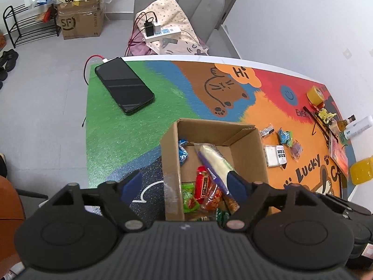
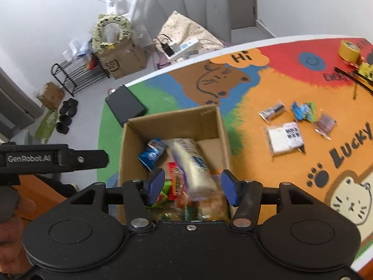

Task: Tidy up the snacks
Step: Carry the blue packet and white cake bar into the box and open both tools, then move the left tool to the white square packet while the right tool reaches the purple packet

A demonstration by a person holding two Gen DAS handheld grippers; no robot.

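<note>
An open cardboard box (image 1: 244, 144) (image 2: 172, 121) stands on the colourful mat. Inside lie a long white packet (image 1: 214, 161) (image 2: 193, 163), a blue packet (image 1: 183, 154) (image 2: 151, 155), a red packet (image 1: 204, 184) (image 2: 174, 179) and a green one (image 1: 188, 198). My left gripper (image 1: 185, 184) is open wide and straddles the box's left wall, its right finger beside the white packet's near end. My right gripper (image 2: 193, 185) is open over the box's near side; the blurred white packet lies between its fingers with a gap on the left. To the right of the box lie loose snacks: a white packet (image 1: 276, 155) (image 2: 284, 137), a blue-green one (image 1: 285, 136) (image 2: 303, 110), a purple one (image 1: 296, 149) (image 2: 325, 122).
A black phone (image 1: 124, 88) (image 2: 124, 107) lies on the green part of the mat, left of the box. A yellow tape roll (image 1: 316, 94) (image 2: 348, 50), a bottle (image 1: 359, 126) and clutter sit at the far right edge. A grey chair (image 1: 181, 4) stands behind the table.
</note>
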